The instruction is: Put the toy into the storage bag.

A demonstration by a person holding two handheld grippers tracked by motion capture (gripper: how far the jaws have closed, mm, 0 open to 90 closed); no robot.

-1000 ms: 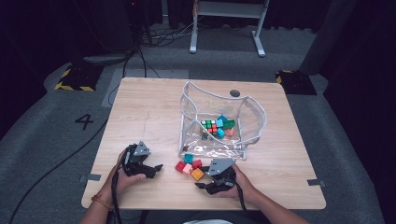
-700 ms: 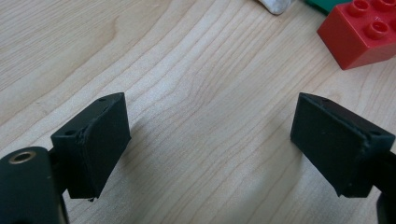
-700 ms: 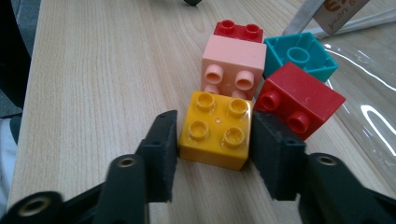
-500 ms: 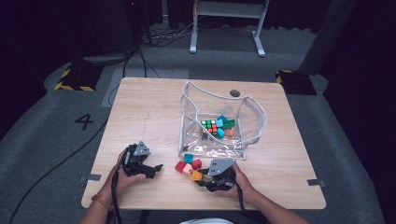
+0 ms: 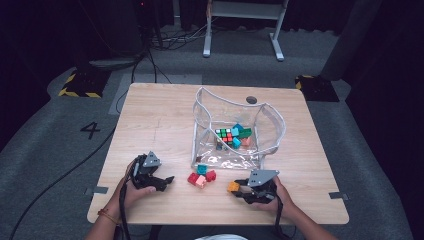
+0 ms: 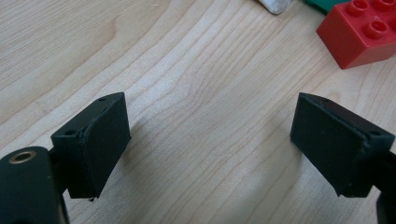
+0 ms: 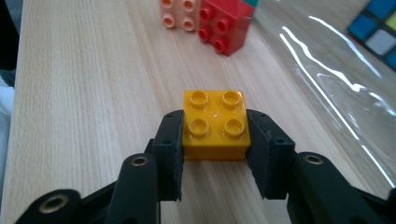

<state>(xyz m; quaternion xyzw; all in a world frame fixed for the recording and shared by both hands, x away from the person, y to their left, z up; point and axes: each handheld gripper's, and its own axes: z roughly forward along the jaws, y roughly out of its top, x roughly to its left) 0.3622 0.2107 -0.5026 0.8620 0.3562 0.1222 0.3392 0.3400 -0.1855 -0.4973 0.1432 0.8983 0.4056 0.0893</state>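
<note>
My right gripper point(image 7: 215, 140) is shut on an orange four-stud brick point(image 7: 215, 123), its pads pressed on the brick's two sides just above the wooden table. In the high view the right gripper point(image 5: 241, 190) holds that orange brick point(image 5: 233, 186) near the table's front edge, below the clear bag point(image 5: 272, 125). To the left, my left gripper point(image 5: 167, 181) rests low over the table. Its jaws point(image 6: 210, 140) stand wide open over bare wood, with a red brick point(image 6: 362, 32) beyond the right jaw.
Loose bricks lie between the grippers: a red brick point(image 5: 192, 178), a pink brick point(image 5: 201, 182), another red brick point(image 5: 210, 175) and a teal brick point(image 5: 201, 169). The bag holds a colour cube point(image 5: 225, 135) and several bricks. The table's front edge point(image 5: 215, 220) is close.
My right gripper closed on the orange brick and carried it to the right, away from the loose bricks. The left gripper stayed where it was.
</note>
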